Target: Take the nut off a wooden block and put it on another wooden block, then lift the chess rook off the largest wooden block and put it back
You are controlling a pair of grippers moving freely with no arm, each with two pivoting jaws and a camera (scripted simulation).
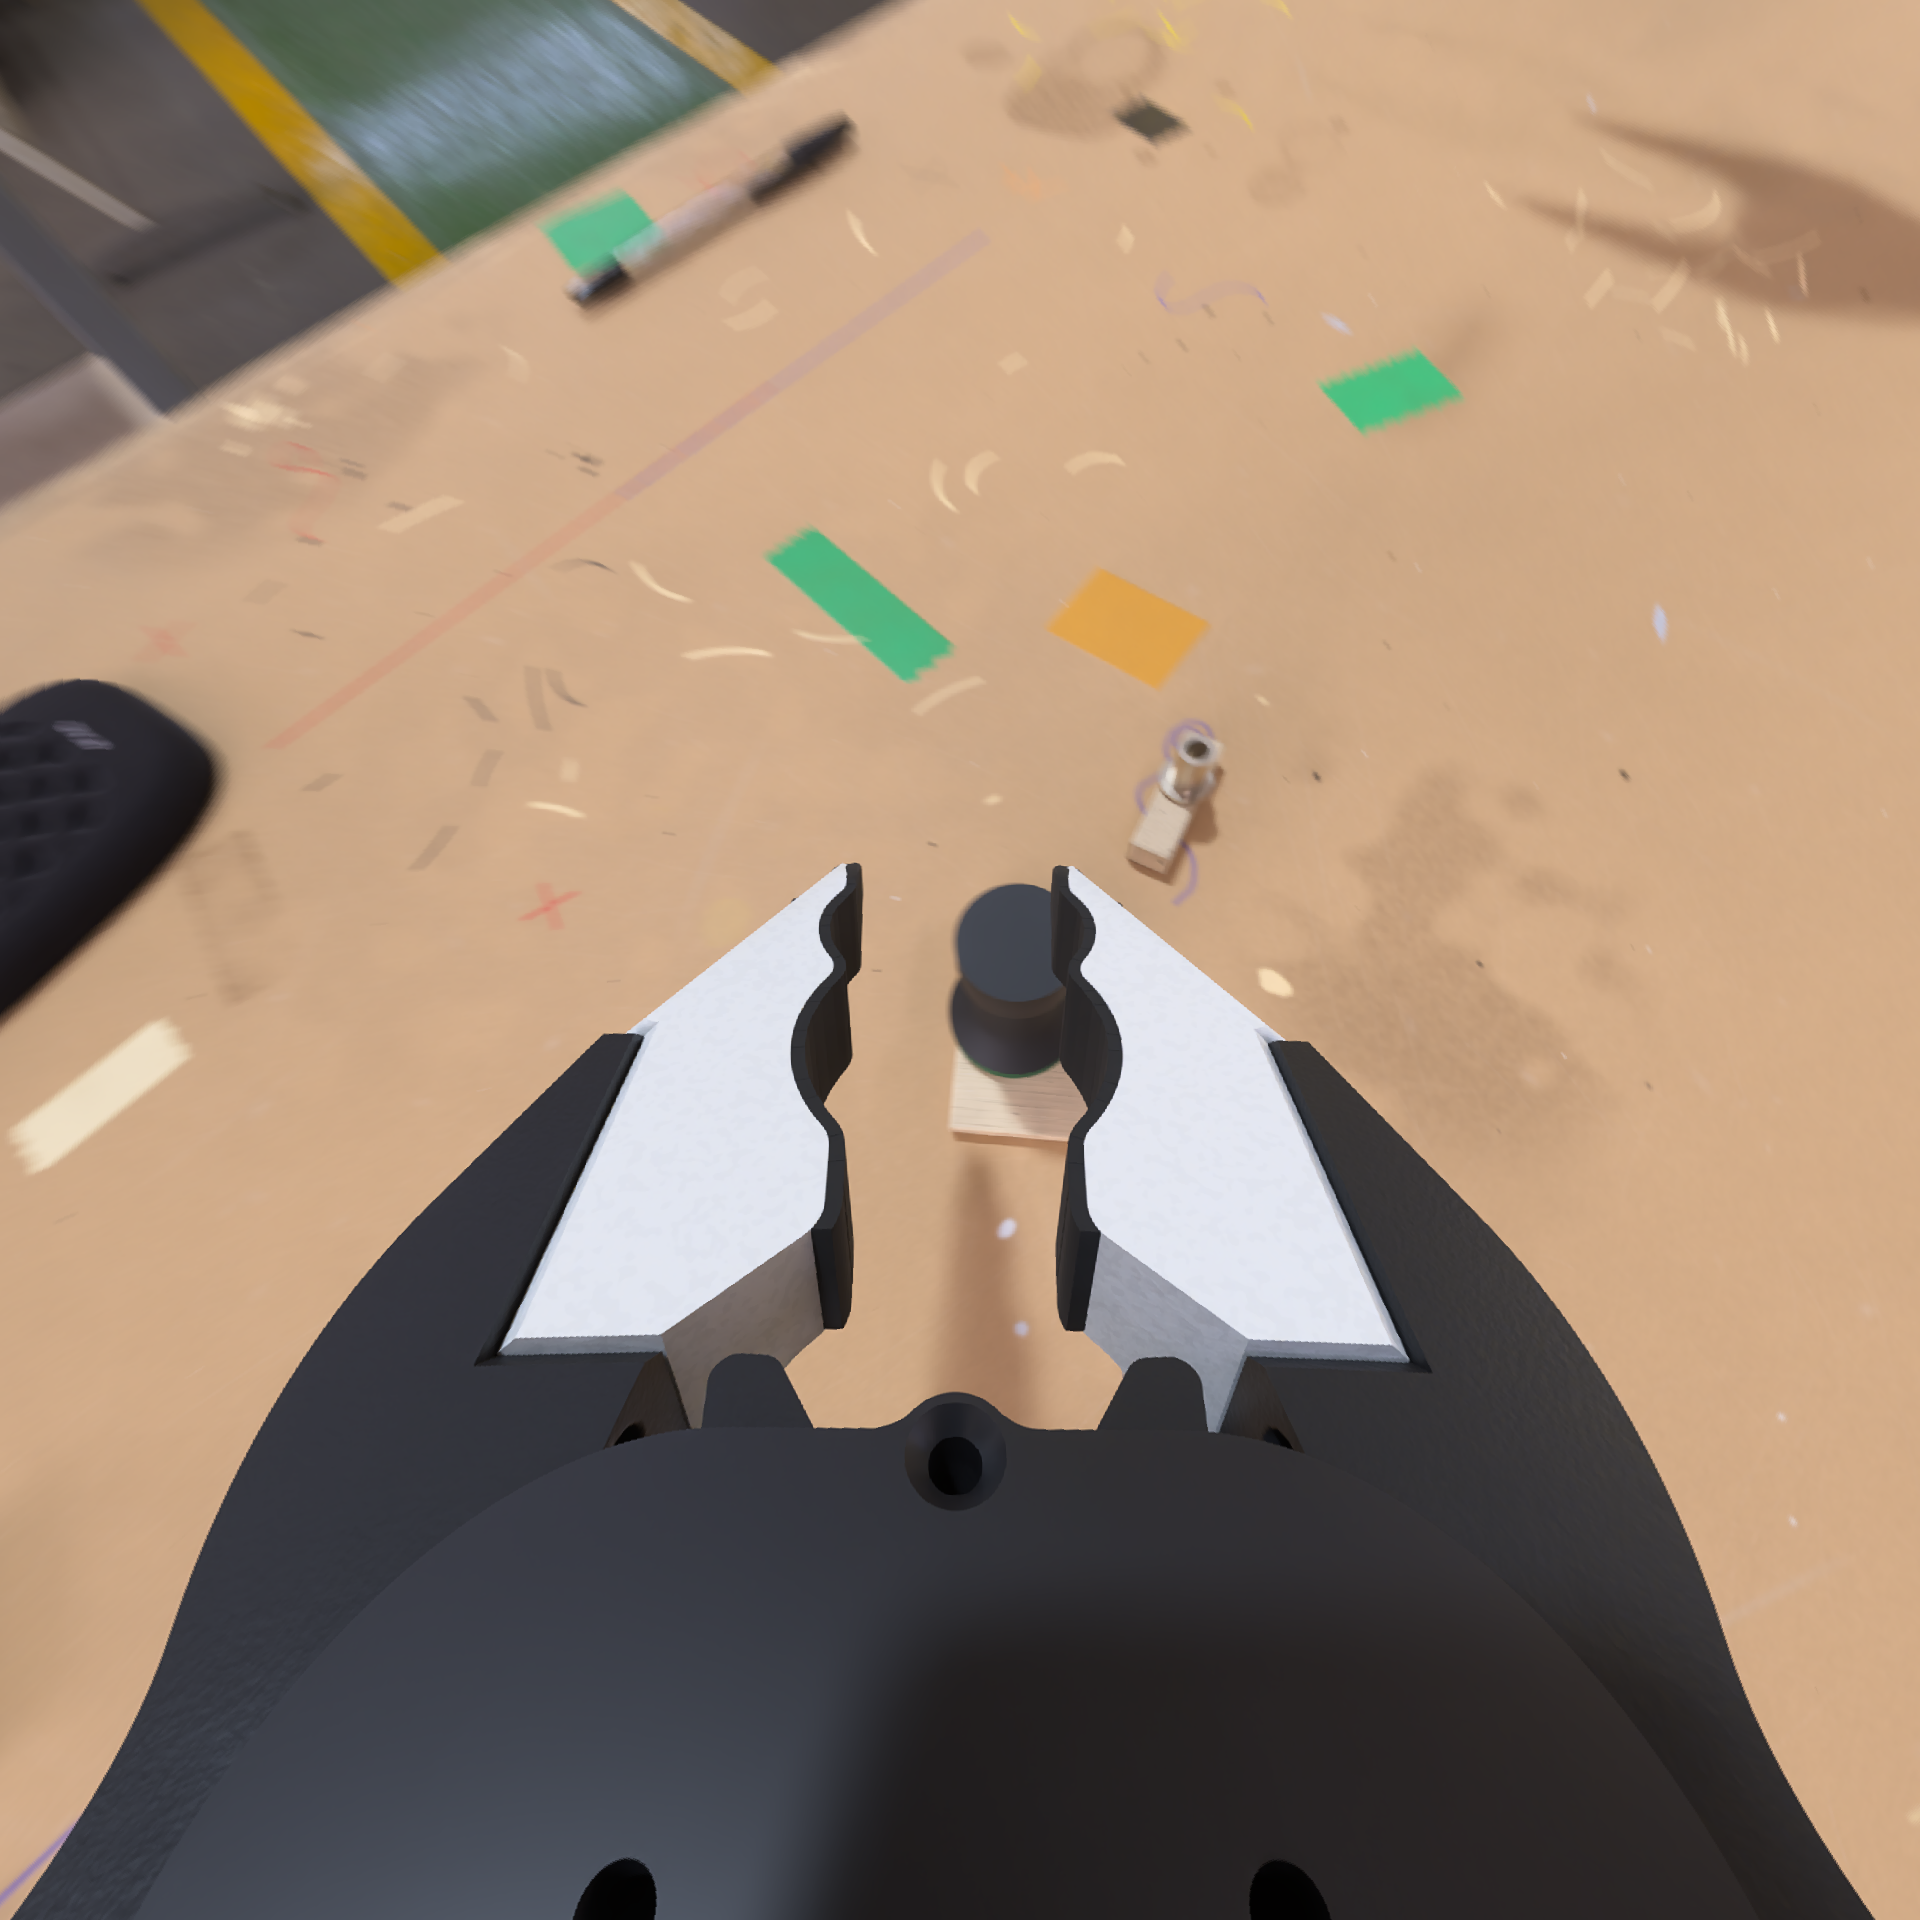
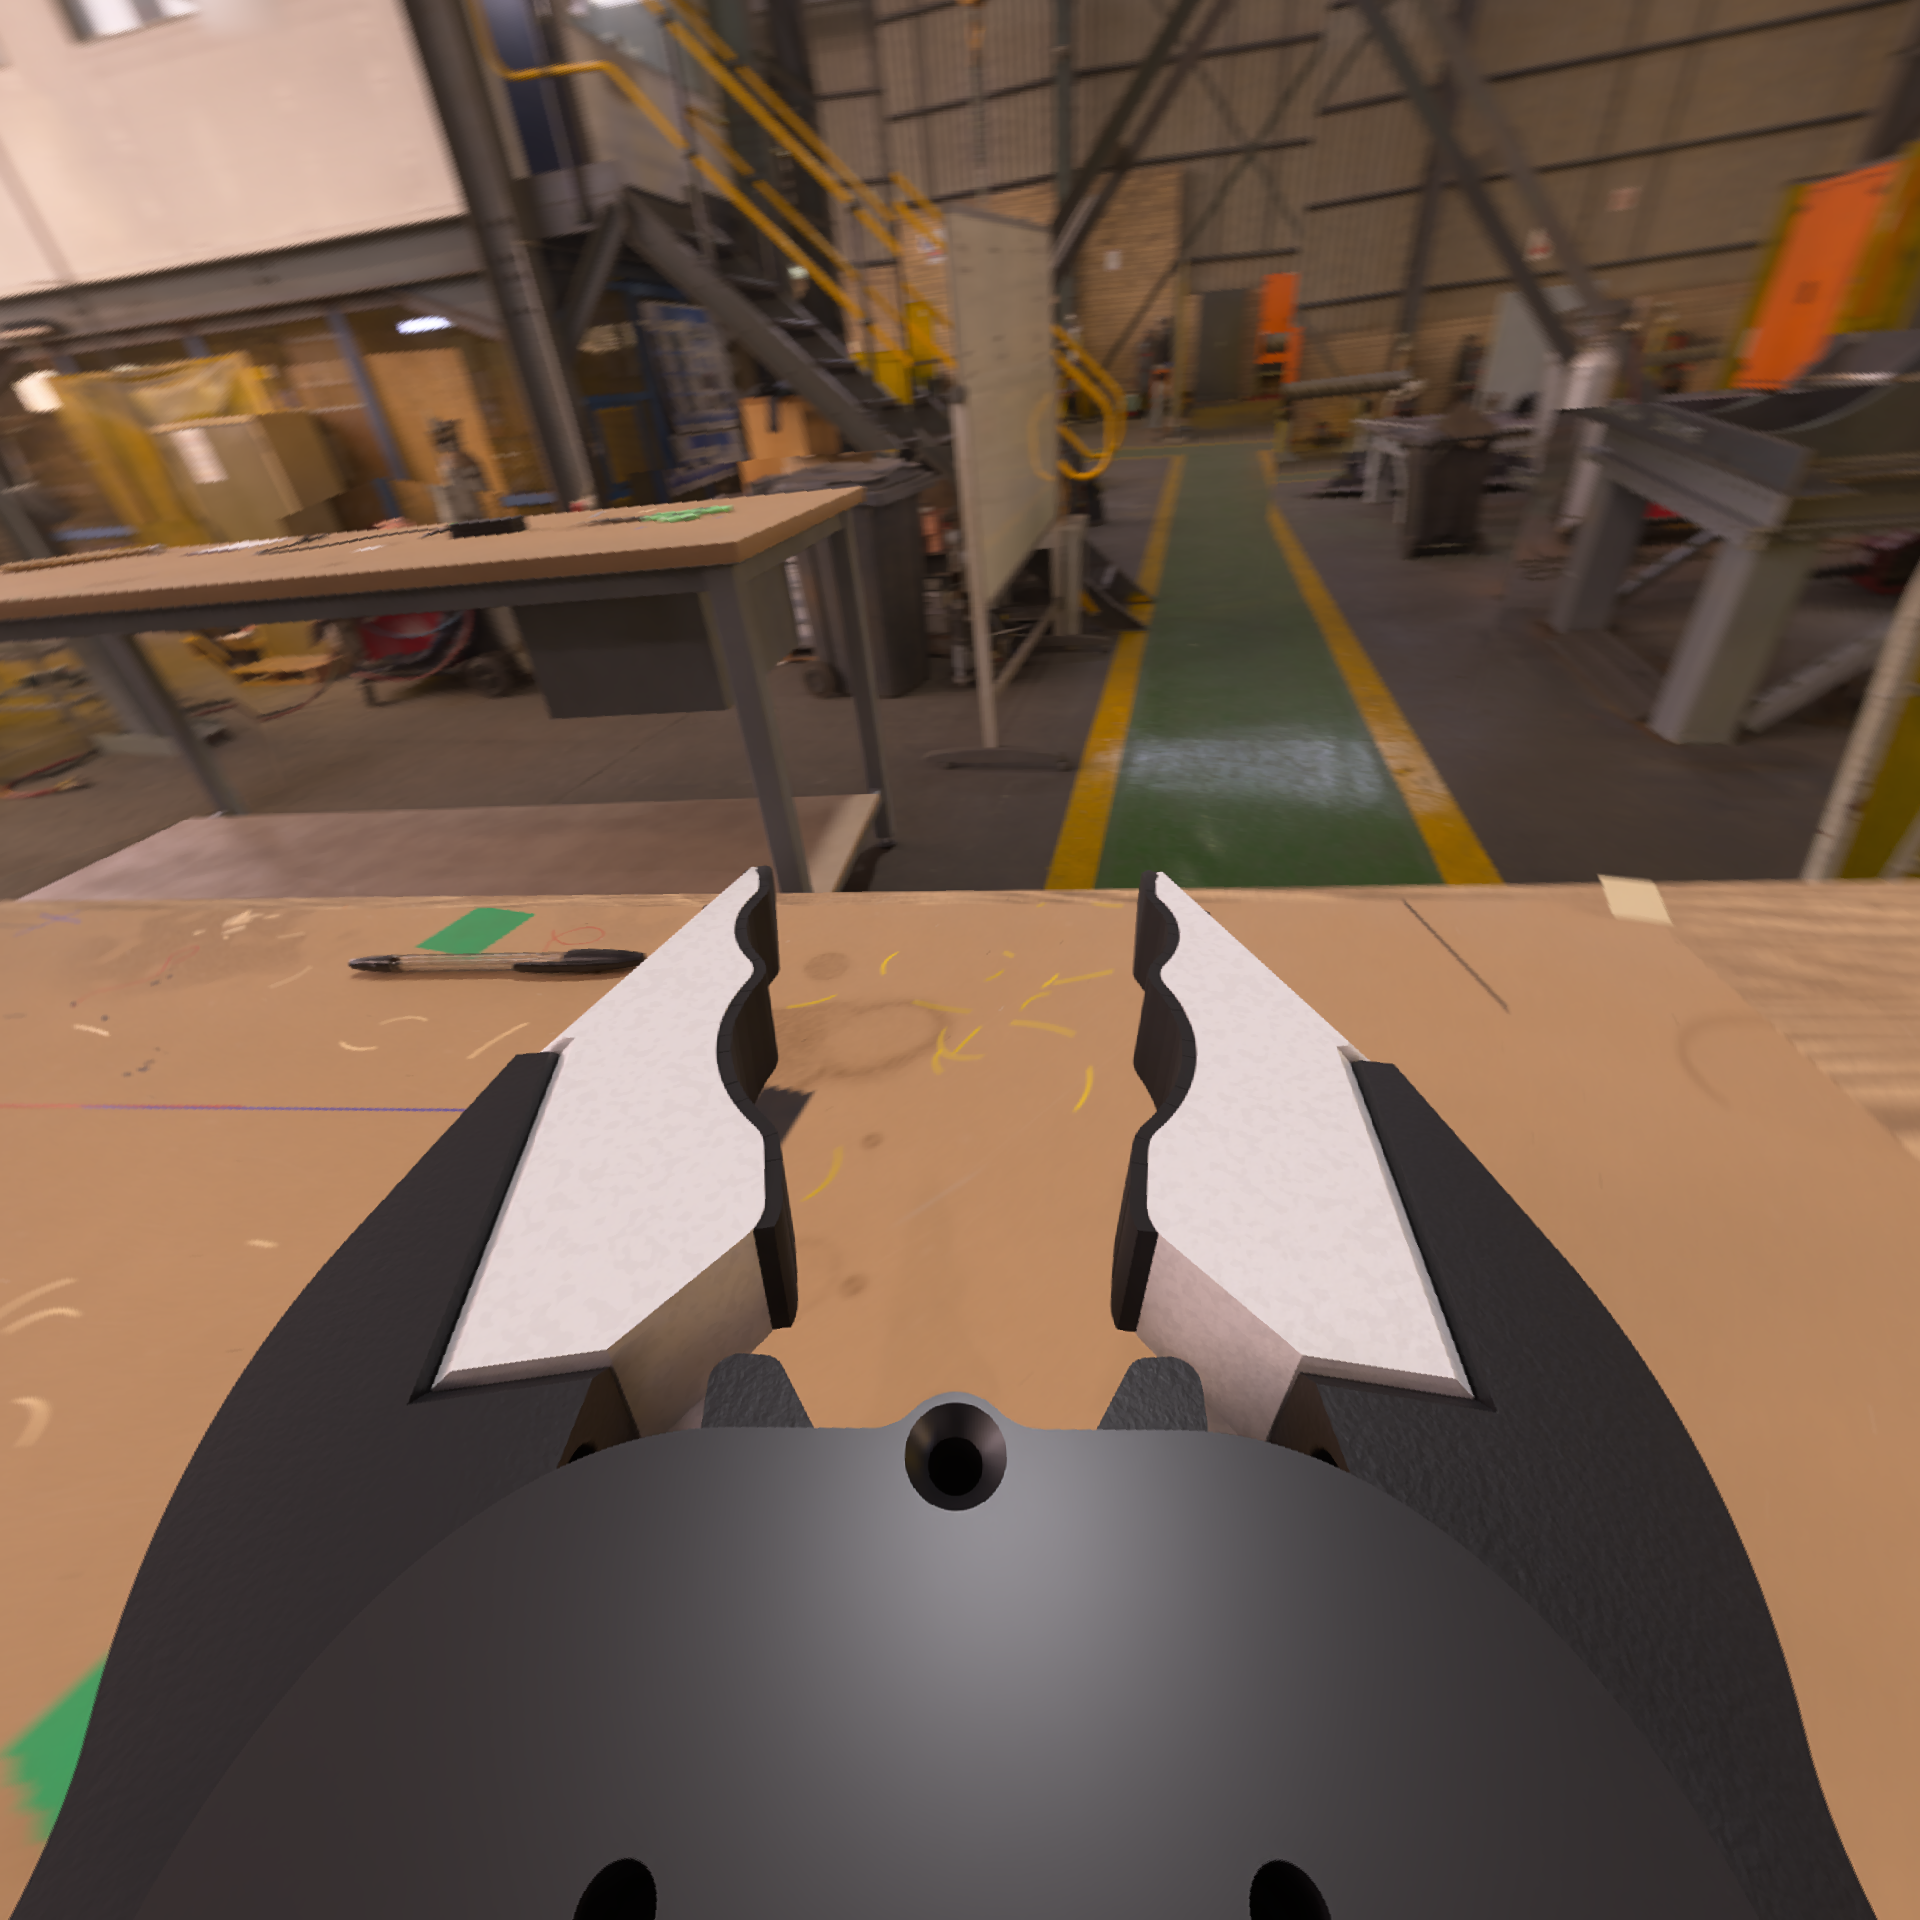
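So the left gripper [image 1: 956, 883] hangs over the chess rook [image 1: 1010, 987] on its wooden block [image 1: 1013, 1107], jaws apart and gripping nothing, probably lining up the lift; the nut [image 1: 1191, 769] sits on a smaller block [image 1: 1162, 840] nearby; right gripper [image 2: 956, 894] is wide open, empty

Right gripper [image 2: 956, 904] jaws apart, bare tabletop [image 2: 956, 1164] (pen [image 2: 499, 963] beyond)

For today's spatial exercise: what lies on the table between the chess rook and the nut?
Only bare tabletop, seen in the left wrist view, between rook and nut.
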